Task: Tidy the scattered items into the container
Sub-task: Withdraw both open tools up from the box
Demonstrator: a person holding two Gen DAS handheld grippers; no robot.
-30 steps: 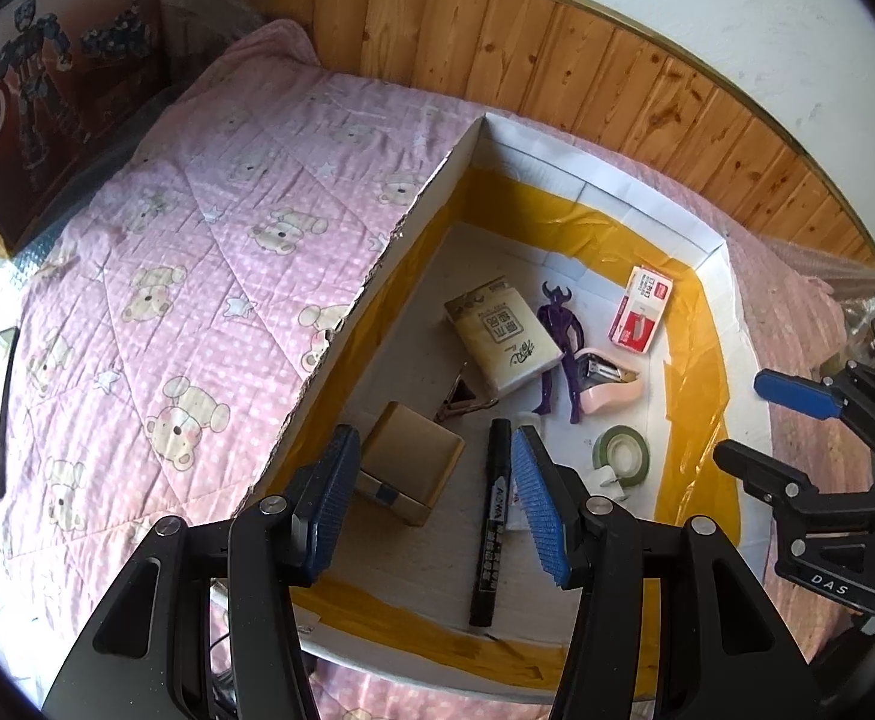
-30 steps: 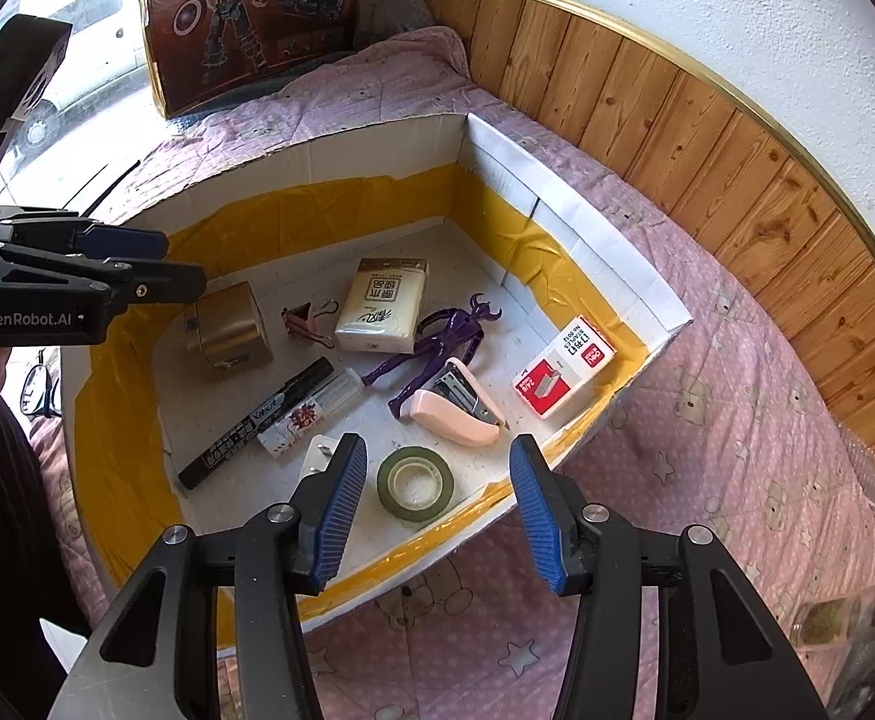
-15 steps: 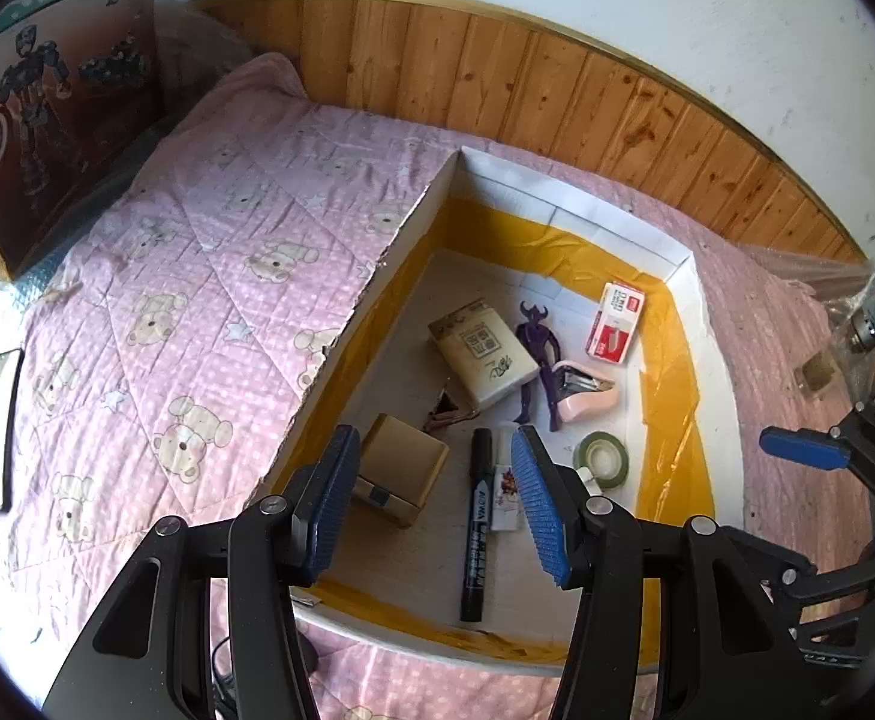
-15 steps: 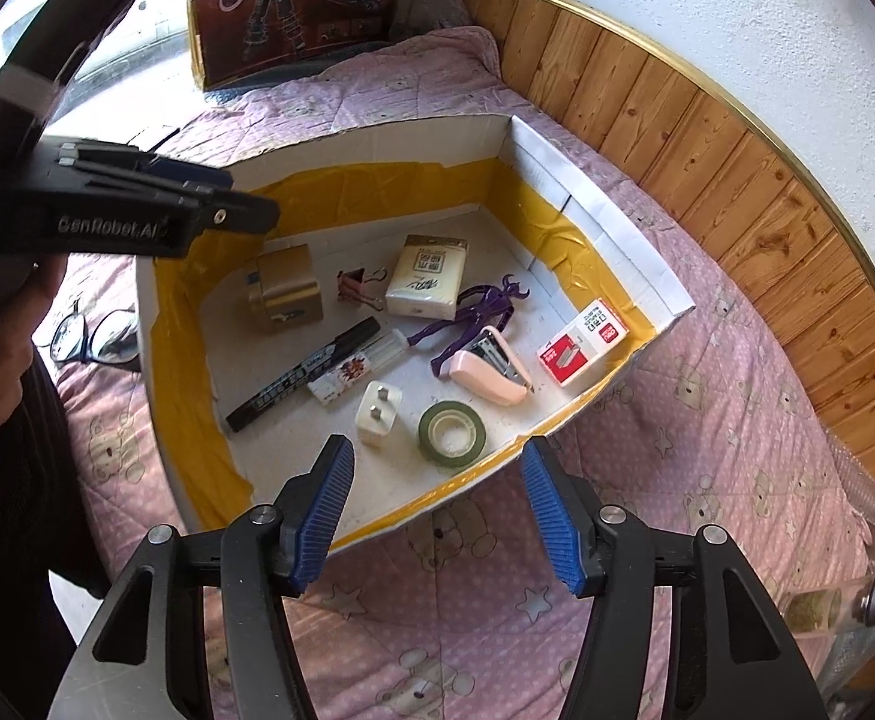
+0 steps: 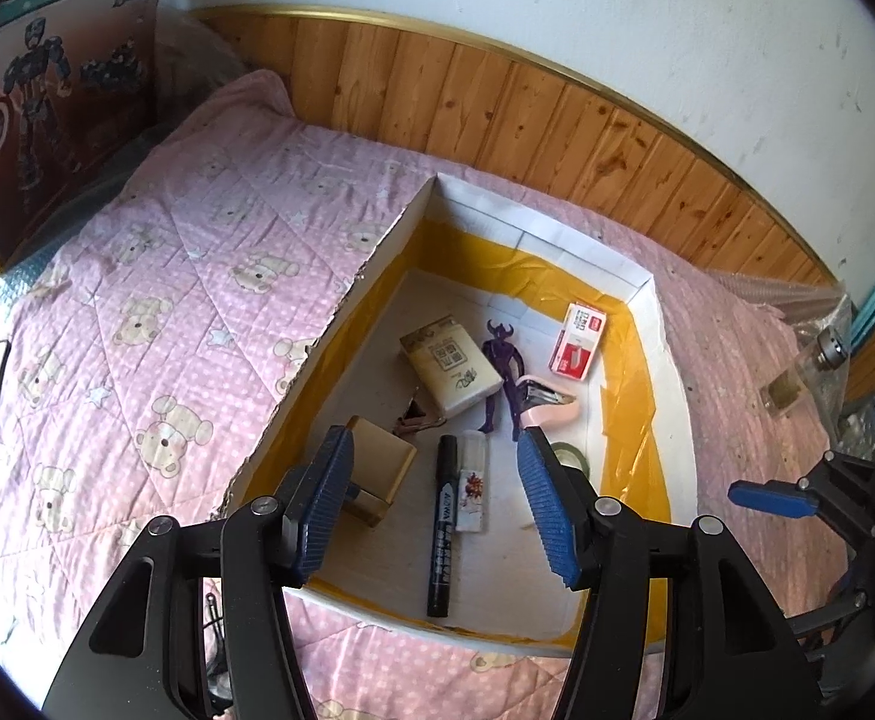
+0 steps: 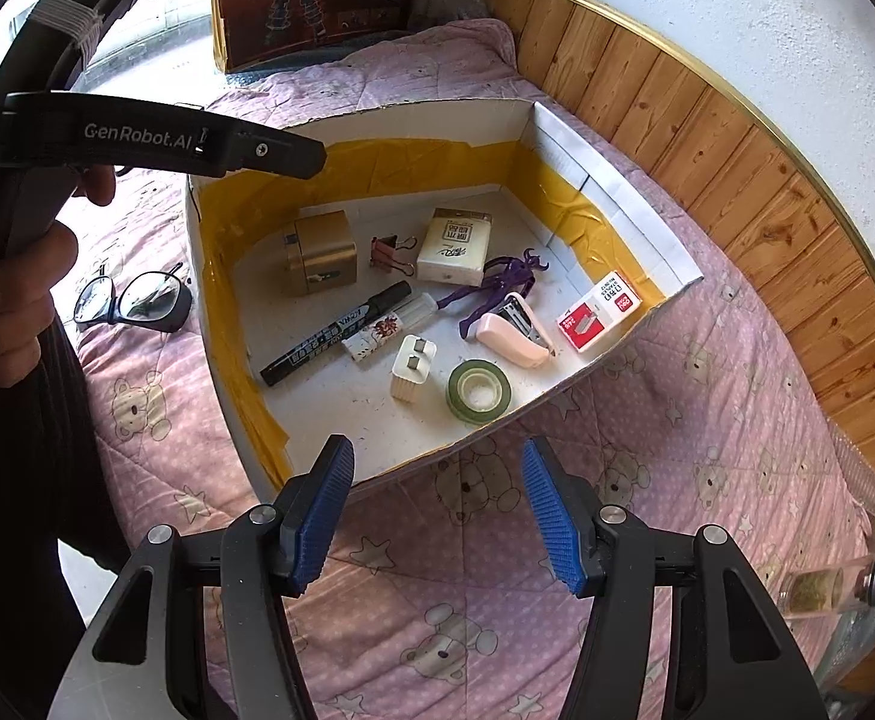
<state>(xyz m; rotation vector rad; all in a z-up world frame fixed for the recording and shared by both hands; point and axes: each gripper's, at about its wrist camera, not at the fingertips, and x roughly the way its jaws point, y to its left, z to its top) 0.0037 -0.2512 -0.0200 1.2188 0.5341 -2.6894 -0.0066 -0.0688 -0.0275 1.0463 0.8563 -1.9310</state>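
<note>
Both grippers are hanging over the pink bear-print quilt [image 6: 647,480], nothing between the fingers of either. The left gripper [image 5: 437,504] is pointing down into the container [image 5: 653,324], a shallow white cardboard tray with yellow tape along its inner walls; its jaws are spreading to full width and are empty. The right gripper [image 6: 437,510] is sitting wide apart and empty too, just outside the tray's near rim [image 6: 497,420], over quilt. In the right wrist view the items are all lying on the tray floor: a tan box [image 6: 320,252] at 10 o'clock, a binder clip [image 6: 390,252] beside it, a tissue pack [image 6: 454,246] at 12, a purple figure [image 6: 500,282] and a pink stapler [image 6: 512,333] toward 2, a red-and-white staple box [image 6: 599,312] at 3 against the wall. A black marker [image 6: 335,333] is lying diagonally, a small white tube [image 6: 386,327] touching it. A white charger plug [image 6: 413,369] and a green tape roll [image 6: 479,390] are sitting near the 6 o'clock rim. Eyeglasses [image 6: 131,303] are resting on the quilt outside the tray, at 9. A person's hand [image 6: 11,300] is gripping the left gripper's handle.
</note>
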